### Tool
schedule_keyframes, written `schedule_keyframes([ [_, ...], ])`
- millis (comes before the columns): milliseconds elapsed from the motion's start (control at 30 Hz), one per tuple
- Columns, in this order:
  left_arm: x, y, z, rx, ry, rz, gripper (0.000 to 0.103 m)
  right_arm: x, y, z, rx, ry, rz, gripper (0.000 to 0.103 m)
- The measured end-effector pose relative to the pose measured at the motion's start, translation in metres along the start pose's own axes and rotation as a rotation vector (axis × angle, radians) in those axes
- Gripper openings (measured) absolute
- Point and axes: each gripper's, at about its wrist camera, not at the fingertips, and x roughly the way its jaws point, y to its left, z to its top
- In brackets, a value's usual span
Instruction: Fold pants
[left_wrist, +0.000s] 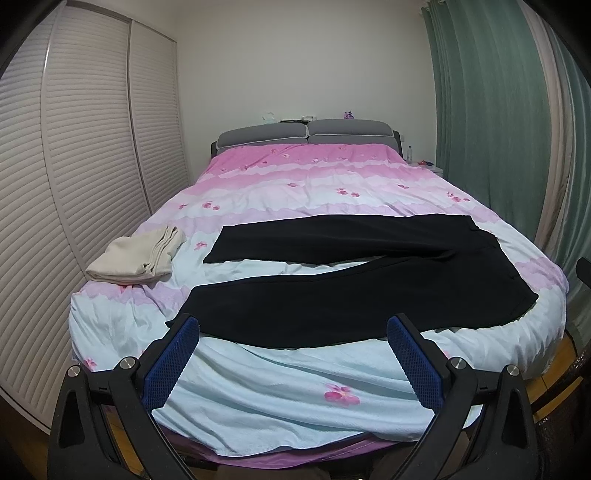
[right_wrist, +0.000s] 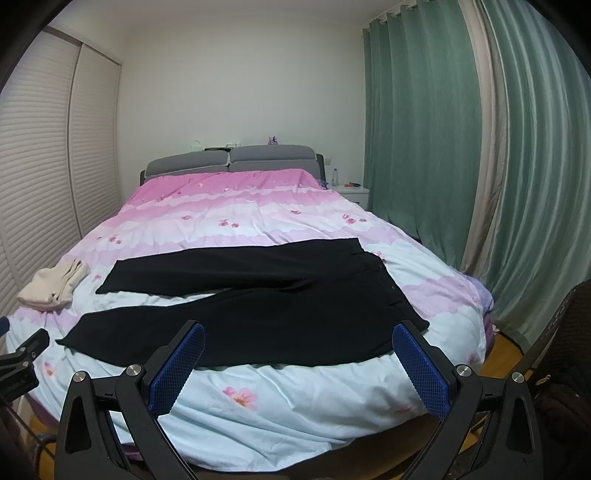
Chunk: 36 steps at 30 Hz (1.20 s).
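- While both tools hang off the foot of the bed (left_wrist: 295, 398), the left gripper (left_wrist: 293, 334) and right gripper (right_wrist: 298, 341) have jaws wide apart, holding nothing, likely readied for a first grasp
- Black pants (left_wrist: 332, 302) lie flat across the bedspread, legs splayed leftward, waistband right, so no fold looks begun
- Beyond the leg ends, well apart, a folded beige garment (left_wrist: 140, 258) sits clear of the work
- Farther off, grey headboard (left_wrist: 306, 134) and green curtains (right_wrist: 424, 147) obstruct nothing

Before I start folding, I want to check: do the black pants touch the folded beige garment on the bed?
Apart. In the left wrist view, a strip of floral bedcover lies bare between the black pants and the folded beige garment.
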Motion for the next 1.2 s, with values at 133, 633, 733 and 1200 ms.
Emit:
schedule_keyframes([
  [133, 0.0, -0.001, 0.0, -0.002, -0.001, 0.002, 0.103, -0.001, 0.001, 0.0, 0.0, 0.001, 0.0, 0.103],
  [633, 0.007, -0.012, 0.014, 0.033, -0.027, -0.022, 0.103, 0.011, 0.002, 0.002, 0.014, 0.022, 0.026, 0.103],
  [733, 0.014, -0.016, 0.023, 0.045, -0.038, -0.029, 0.103, 0.019, 0.003, 0.005, 0.004, 0.019, 0.034, 0.103],
  [1200, 0.095, -0.045, 0.078, 0.124, -0.052, -0.104, 0.103, 0.104, -0.008, 0.058, -0.042, -0.01, -0.004, 0.103],
])
